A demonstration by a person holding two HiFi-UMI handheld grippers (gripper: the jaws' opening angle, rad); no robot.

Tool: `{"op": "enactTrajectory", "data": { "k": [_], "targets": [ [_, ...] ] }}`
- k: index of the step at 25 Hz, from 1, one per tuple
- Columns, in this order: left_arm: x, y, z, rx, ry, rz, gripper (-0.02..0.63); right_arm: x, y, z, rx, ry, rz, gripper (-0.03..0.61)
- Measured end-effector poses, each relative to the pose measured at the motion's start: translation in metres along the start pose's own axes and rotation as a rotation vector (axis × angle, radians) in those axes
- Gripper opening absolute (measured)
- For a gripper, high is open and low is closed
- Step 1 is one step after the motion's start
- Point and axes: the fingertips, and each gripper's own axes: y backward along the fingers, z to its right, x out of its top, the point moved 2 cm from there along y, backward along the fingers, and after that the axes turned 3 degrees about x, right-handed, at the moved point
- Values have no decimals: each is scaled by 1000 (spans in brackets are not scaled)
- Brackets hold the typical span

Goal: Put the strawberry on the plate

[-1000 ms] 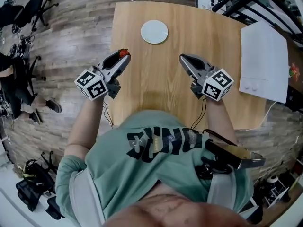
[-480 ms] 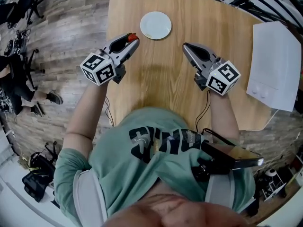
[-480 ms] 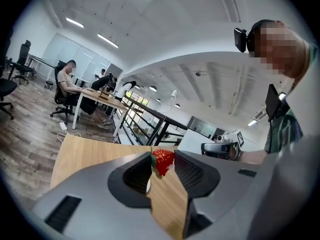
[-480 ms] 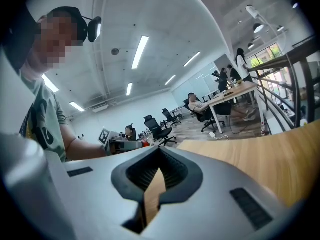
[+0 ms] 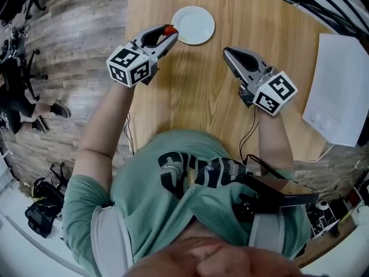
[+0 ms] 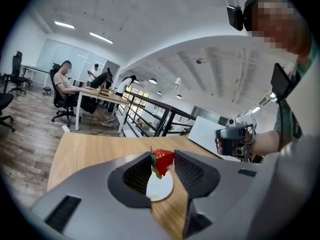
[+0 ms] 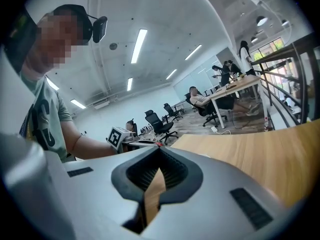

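In the head view, the left gripper (image 5: 165,34) grasps the red strawberry (image 5: 169,30) at its tips, just beside the left edge of the white plate (image 5: 195,25) and over the wooden table (image 5: 190,97). The right gripper (image 5: 226,53) is well apart from the plate, on the plate's right and nearer to the person.

In the left gripper view, both pads press on the strawberry, and the plate shows below it.

In the right gripper view, the jaw tips meet with nothing between them.
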Motion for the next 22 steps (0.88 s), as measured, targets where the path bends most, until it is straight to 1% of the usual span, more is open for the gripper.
{"op": "enactTrajectory", "data": {
  "k": [3,7,11,13,16,19,22],
  "targets": [
    [-14,-22,-13,14,-39,-35,144,-8,-6,14,-1,-3,2,6],
    [-25,-42,-22,34,-59,-90,144,-11,-9,17,-1,-23,-4,6],
    [-39,-62,-34,77,-95,-161,144,-19,-12,22,-1,-38,-15,6],
    [-43,-71,-38,103,-137,-195,144,-24,-11,25,-3,-48,-18,6],
    [-51,-82,-40,129,-223,-258,144,-30,-11,28,-4,-60,-19,6],
    [-60,-91,-43,152,-279,-314,144,-35,-9,30,-2,-70,-17,6],
    [-65,-98,-46,166,-329,-344,144,-38,-9,33,-1,-78,-14,6]
  ]
}}
